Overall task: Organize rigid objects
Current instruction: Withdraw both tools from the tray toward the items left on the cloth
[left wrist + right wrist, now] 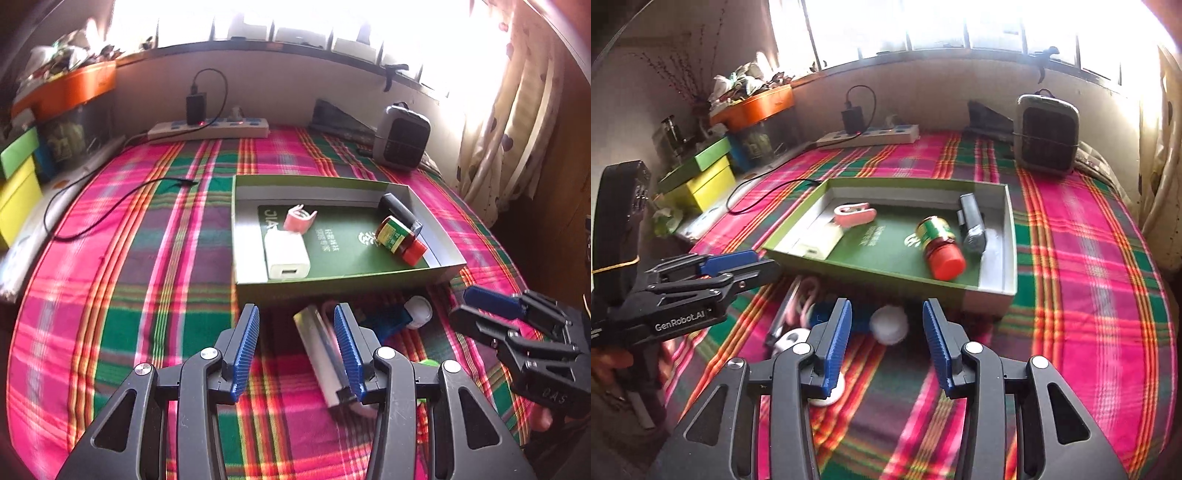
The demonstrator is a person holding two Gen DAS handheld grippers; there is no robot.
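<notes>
A shallow green box (332,282) (864,273) lies on the plaid cloth. In it are a white charger (286,256) (818,243), a pink clip (299,218) (855,215), a red-capped jar (399,238) (938,247) and a dark cylinder (400,210) (973,223). In front of the box lie a silver bar (321,354), a blue white-capped bottle (400,317) (886,325) and pink loops (805,295). My left gripper (295,328) (768,264) is open above the silver bar. My right gripper (886,321) (461,304) is open above the white cap.
A white power strip (208,129) with a black charger stands at the back. A grey heater (400,136) (1047,134) sits back right. A black cable (110,210) crosses the cloth at left. Yellow and green boxes (18,184) stand left. A curtain (517,129) hangs right.
</notes>
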